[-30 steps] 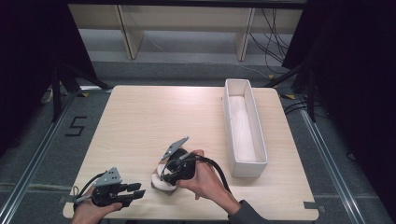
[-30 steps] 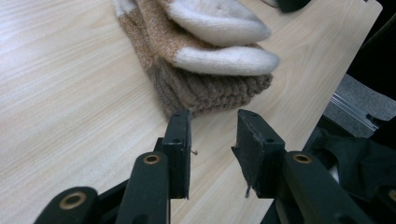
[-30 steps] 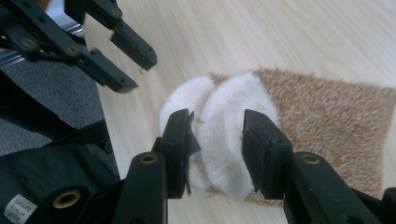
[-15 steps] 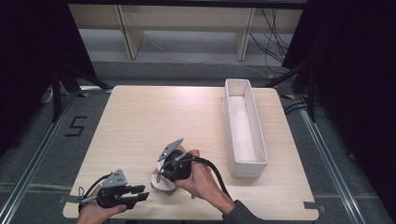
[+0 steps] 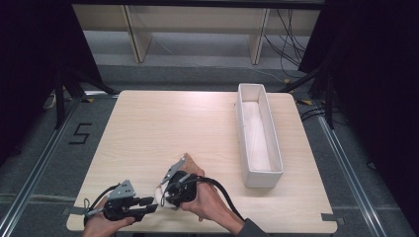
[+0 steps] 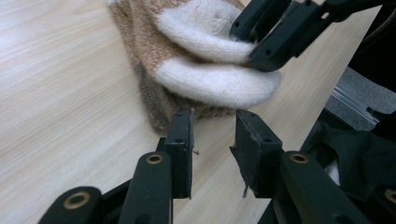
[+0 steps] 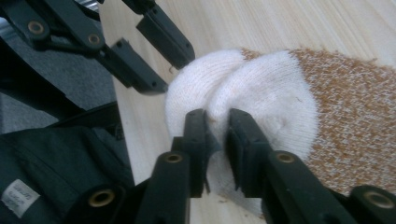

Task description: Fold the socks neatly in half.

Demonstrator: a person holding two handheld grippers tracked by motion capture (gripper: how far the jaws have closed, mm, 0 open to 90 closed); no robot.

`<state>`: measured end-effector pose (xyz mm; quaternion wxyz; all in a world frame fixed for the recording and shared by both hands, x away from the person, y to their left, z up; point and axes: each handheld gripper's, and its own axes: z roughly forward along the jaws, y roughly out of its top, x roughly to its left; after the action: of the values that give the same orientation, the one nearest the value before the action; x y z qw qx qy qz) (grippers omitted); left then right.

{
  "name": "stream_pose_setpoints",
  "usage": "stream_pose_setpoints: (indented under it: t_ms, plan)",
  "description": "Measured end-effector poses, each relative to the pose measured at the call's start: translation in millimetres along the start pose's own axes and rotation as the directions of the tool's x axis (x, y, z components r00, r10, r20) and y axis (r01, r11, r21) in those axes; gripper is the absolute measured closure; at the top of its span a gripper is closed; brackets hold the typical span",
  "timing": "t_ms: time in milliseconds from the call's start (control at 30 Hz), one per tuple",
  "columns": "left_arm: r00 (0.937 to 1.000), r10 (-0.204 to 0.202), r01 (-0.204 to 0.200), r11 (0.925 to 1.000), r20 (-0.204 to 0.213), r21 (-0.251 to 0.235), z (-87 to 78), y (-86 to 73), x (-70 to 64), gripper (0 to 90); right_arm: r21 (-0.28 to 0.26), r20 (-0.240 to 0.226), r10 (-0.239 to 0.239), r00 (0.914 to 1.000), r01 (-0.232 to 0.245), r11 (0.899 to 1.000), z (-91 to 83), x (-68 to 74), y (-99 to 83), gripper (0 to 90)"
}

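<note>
A knitted sock (image 6: 201, 70), tan with a white toe (image 7: 261, 88), lies near the front edge of the wooden table (image 5: 173, 128). My right gripper (image 7: 216, 119) is shut on a fold of the white toe, and the left gripper view shows its jaws pinching there. In the high view the right gripper (image 5: 167, 193) points left, and a little of the sock (image 5: 159, 193) shows at its tips. My left gripper (image 6: 214, 122) is open, its fingertips just short of the sock's tan edge. The high view has the left gripper (image 5: 149, 201) at the front left, pointing right.
A long white open box (image 5: 258, 136) stands on the right part of the table, running front to back. Shelving legs and cables show on the floor beyond the far edge. The front table edge is close beneath both hands.
The right gripper has drawn the sock toward the front edge and a little left. The left gripper has crept right, closer to the sock.
</note>
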<state>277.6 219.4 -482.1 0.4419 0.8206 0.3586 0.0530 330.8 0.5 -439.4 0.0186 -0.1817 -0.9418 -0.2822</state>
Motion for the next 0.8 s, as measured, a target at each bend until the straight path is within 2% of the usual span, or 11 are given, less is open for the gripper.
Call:
stream_pose_setpoints:
  t_ms: [200,233,267,300,333,367,433,500,567,633,800]
  plan:
    - [0.9999,0.0,-0.001,0.9985,-0.011,-0.054,-13.9,7.1,-3.1,66.7,-0.103,-0.003,0.067,0.9978,-0.067,0.992,-30.7,-7.2,-0.1,70.6]
    - [0.9998,0.017,-0.018,0.9977,-0.009,-0.065,-16.1,12.5,-6.6,67.2,-0.141,0.023,0.081,0.9964,-0.077,0.987,-42.9,-15.9,-2.3,70.9]
    - [0.9998,0.017,-0.018,0.9977,-0.009,-0.065,-16.1,12.5,-6.6,67.4,-0.141,0.023,0.081,0.9964,-0.077,0.987,-42.9,-15.9,-2.3,70.9]
    - [0.9998,0.021,-0.022,0.997,-0.005,-0.075,-15.3,15.1,-8.7,67.6,-0.146,0.057,0.115,0.9917,-0.106,0.984,-50.6,-25.6,-4.8,71.9]
    - [0.9997,0.025,-0.025,0.9967,0.002,-0.078,-13.9,18.0,-10.4,68.2,-0.161,0.088,0.115,0.9895,-0.1,0.982,-52.3,-33.7,-6.4,72.4]
    - [0.9994,0.034,-0.034,0.9967,0.001,-0.073,-12.1,21.4,-12.3,68.2,-0.161,0.088,0.115,0.9895,-0.1,0.982,-52.3,-33.7,-6.4,72.4]
    - [0.9985,0.045,-0.042,0.9959,0.03,-0.08,-3.4,32.6,-16.6,68.4,-0.161,0.13,0.155,0.9793,-0.134,0.978,-49.7,-52.5,-11.6,74.0]
    - [0.9984,0.046,-0.043,0.9959,0.035,-0.08,-1.0,36.9,-17.3,68.5,-0.149,0.134,0.178,0.9748,-0.158,0.976,-45.1,-60.8,-14.2,75.4]
    - [0.9978,0.055,-0.052,0.9953,0.038,-0.082,5.5,44.2,-18.1,68.6,-0.153,0.142,0.164,0.9762,-0.142,0.978,-41.0,-65.4,-14.9,75.7]
    - [0.9966,0.067,-0.063,0.9948,0.049,-0.081,12.8,49.7,-19.3,69.6,-0.127,0.137,0.191,0.9719,-0.174,0.977,-34.2,-71.3,-15.5,77.3]
    - [0.9967,0.071,-0.07,0.9974,0.041,-0.014,32.9,48.2,-14.8,73.4,-0.078,0.149,0.192,0.9701,-0.182,0.98,-16.6,-87.3,-17.5,81.5]
